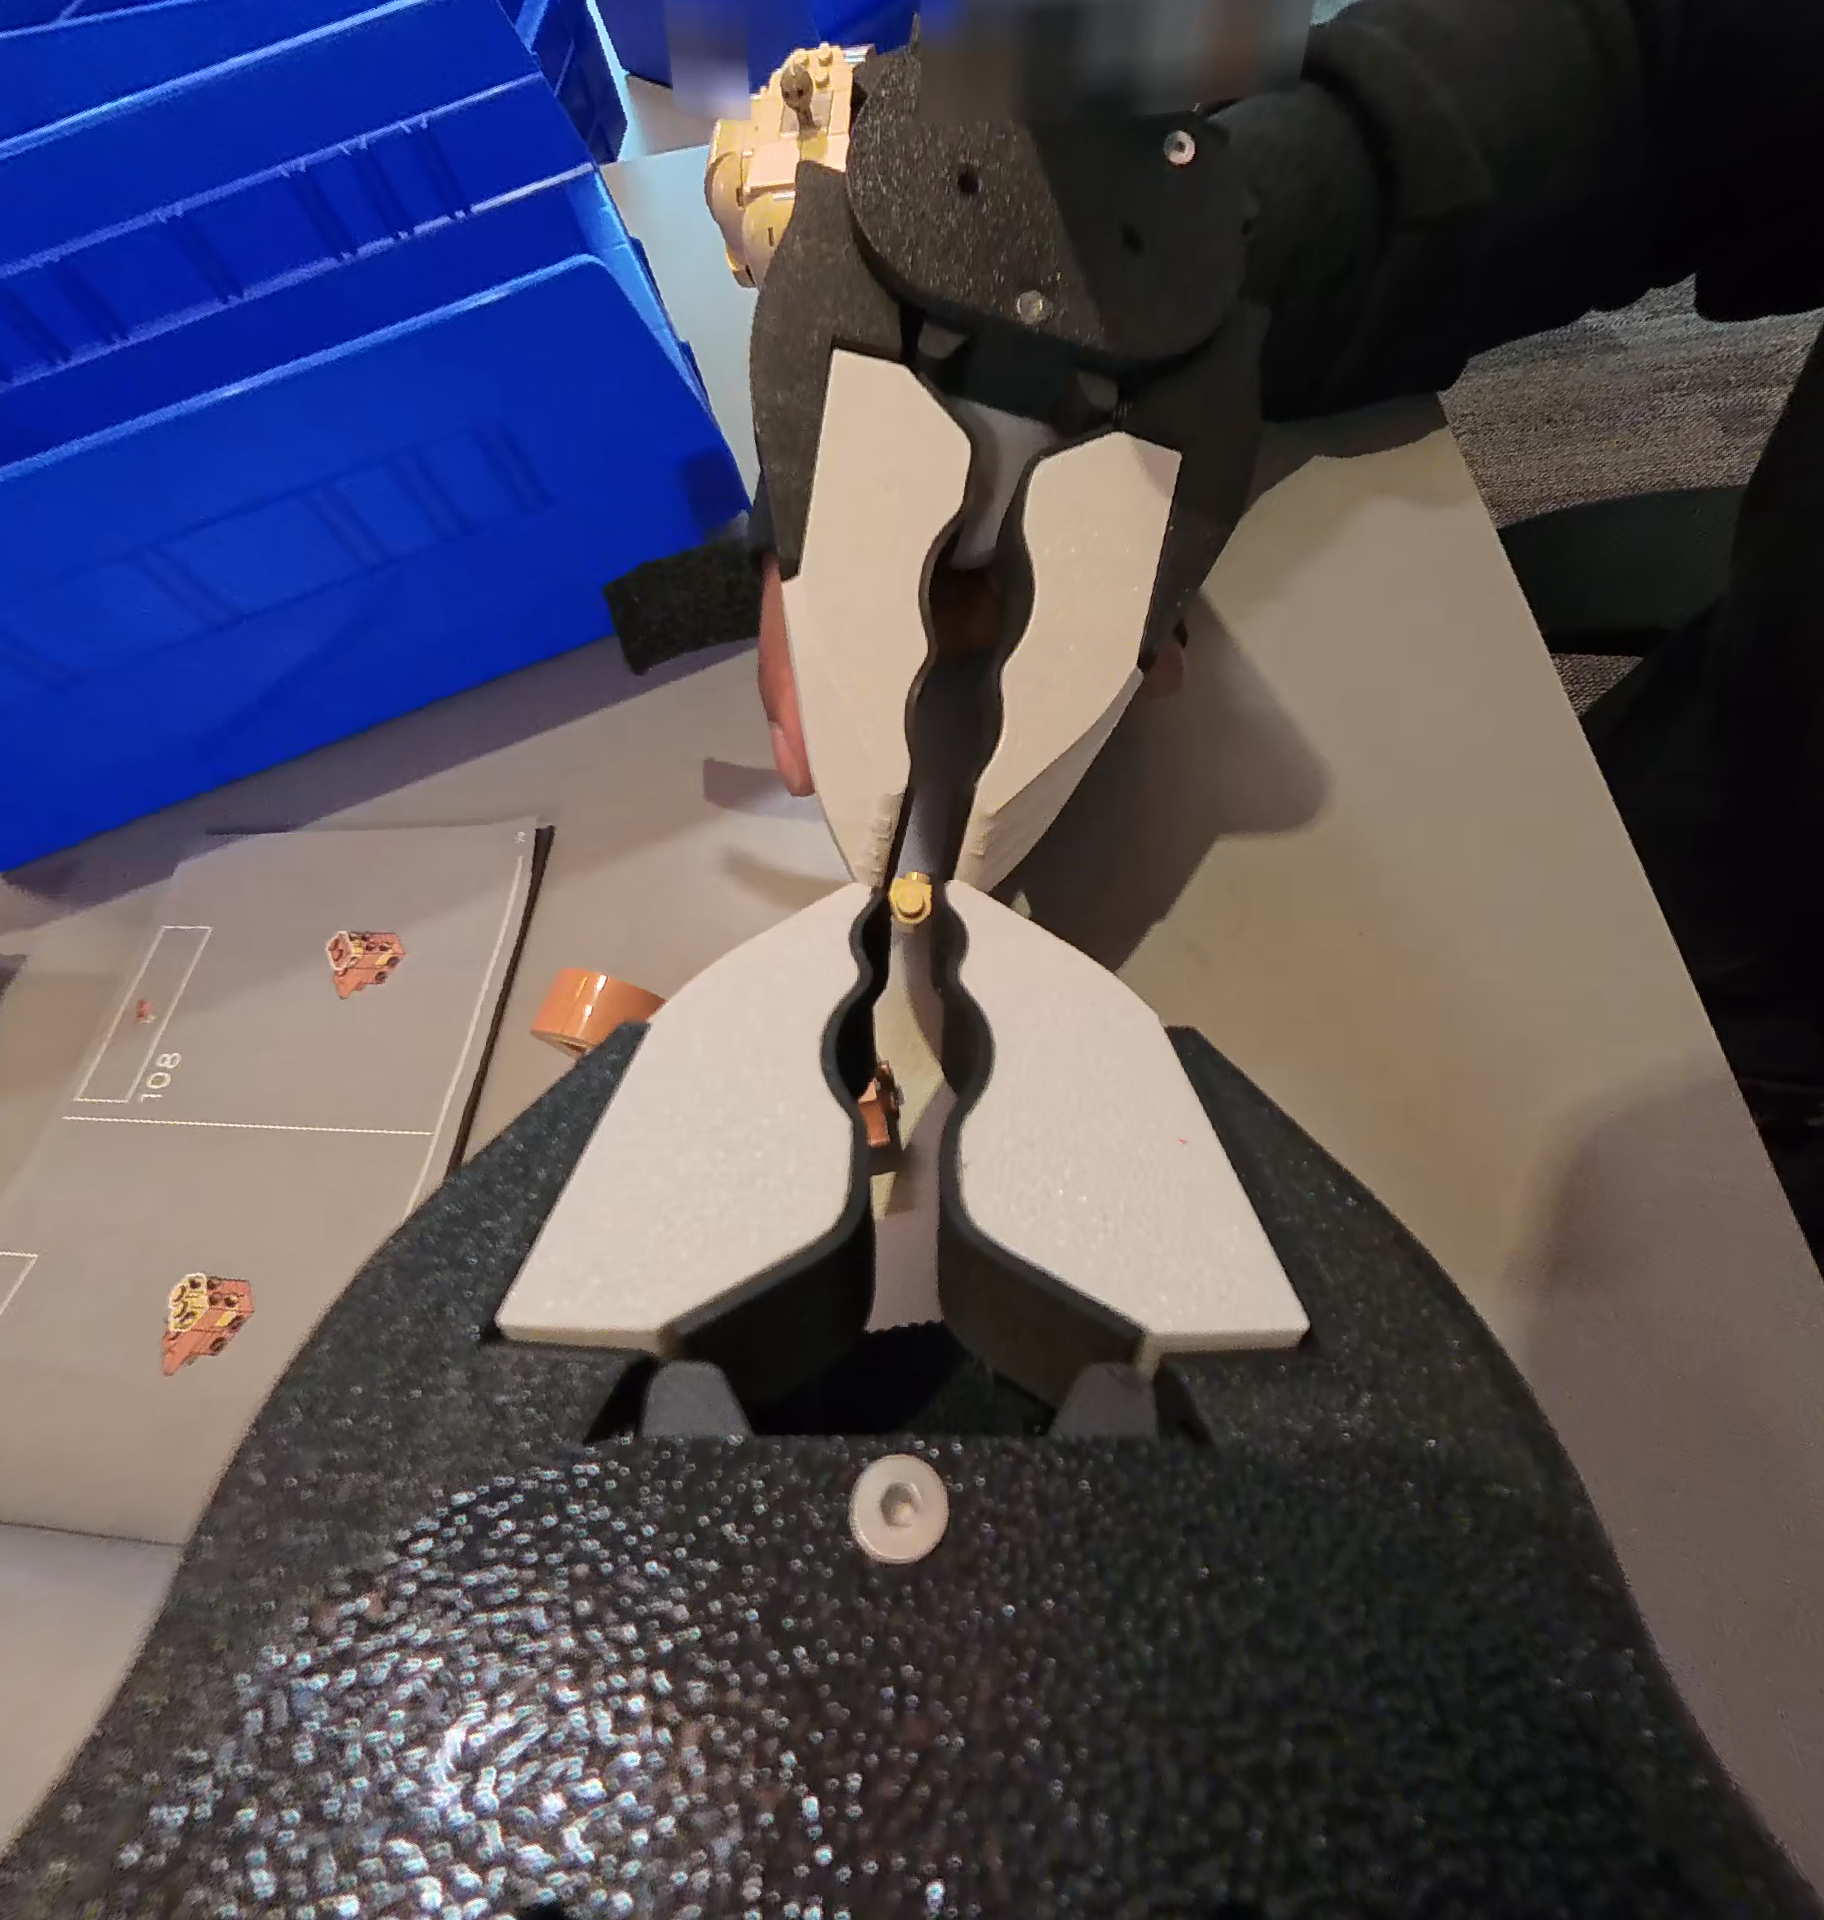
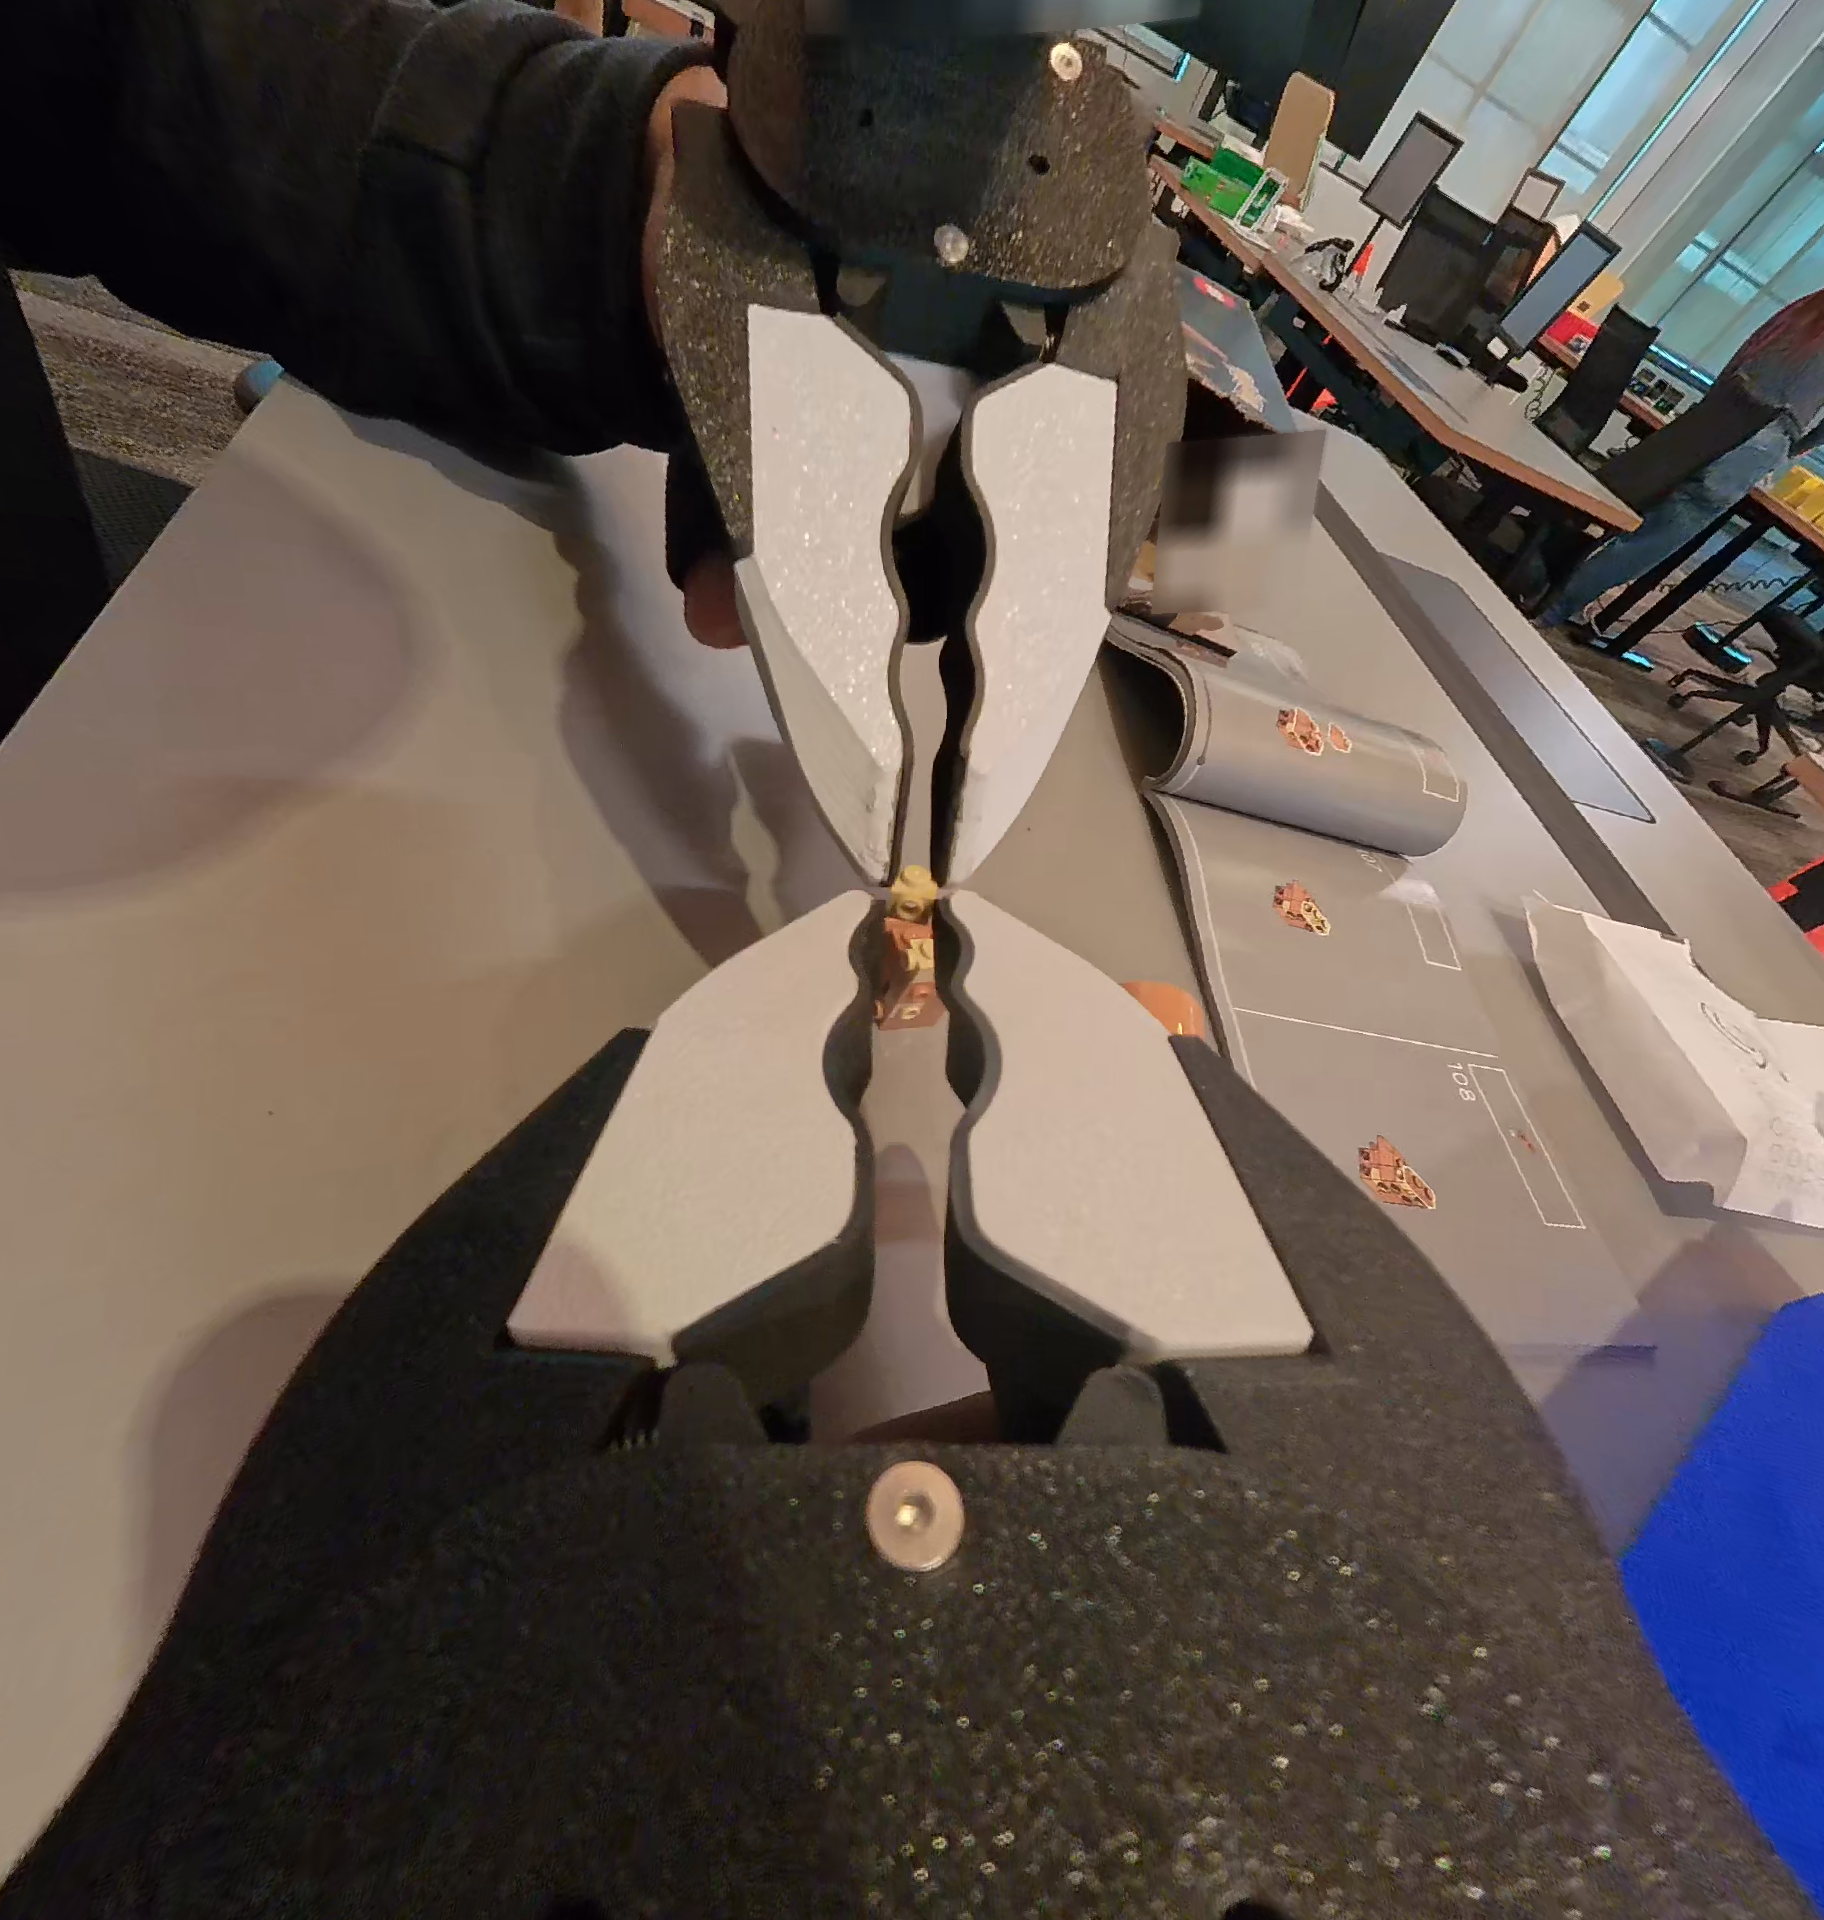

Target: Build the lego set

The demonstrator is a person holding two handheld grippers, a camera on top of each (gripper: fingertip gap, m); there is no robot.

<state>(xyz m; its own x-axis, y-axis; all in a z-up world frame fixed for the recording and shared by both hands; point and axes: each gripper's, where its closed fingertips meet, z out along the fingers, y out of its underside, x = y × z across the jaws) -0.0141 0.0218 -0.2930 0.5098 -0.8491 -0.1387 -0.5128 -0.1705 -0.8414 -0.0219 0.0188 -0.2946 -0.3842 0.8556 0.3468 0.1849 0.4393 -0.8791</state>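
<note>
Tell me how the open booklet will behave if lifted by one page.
The booklet is probably floppy: its turned pages curl into a roll. Lifted by one page, it would likely sag and swing.

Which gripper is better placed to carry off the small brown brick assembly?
Right, probably: the small brown brick assembly fills the gap between the right gripper's jaws, while the left gripper meets only the tan plastic stud at its tips.

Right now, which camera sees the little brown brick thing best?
The right wrist view. The brown brick cluster shows whole through the gap between the near fingers, just below the tan piece. The left wrist view catches only a sliver of it.
</note>
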